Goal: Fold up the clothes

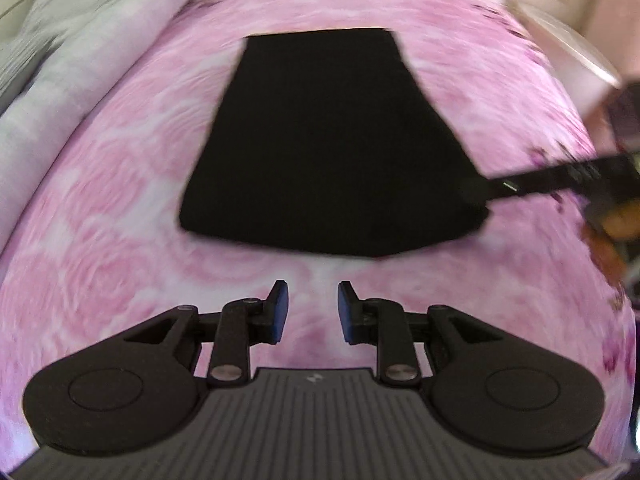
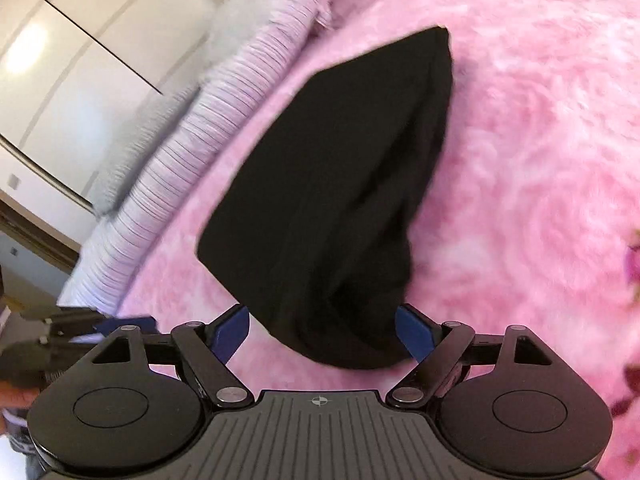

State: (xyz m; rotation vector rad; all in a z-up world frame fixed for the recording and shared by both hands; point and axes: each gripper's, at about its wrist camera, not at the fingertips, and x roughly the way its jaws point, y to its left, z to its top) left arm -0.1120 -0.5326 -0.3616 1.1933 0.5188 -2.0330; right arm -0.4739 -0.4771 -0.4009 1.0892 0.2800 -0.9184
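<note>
My left gripper (image 1: 312,312) hangs unclenched w/ nothing in it; black garment (image 1: 328,148) lies folded flat at mid-frame, long axis running away. Right gripper (image 2: 322,330), jaws spread round its near corner, is nearer.

The left hand-held gripper (image 1: 312,312) is held with its blue-padded fingers (image 1: 280,312) parted by a narrow gap, nothing between them. The right hand-held gripper (image 2: 322,332) is seen with its fingers (image 2: 416,336) spread wide. In the left view, the right hand-held gripper is seen ahead and to the right, blurred.
</note>
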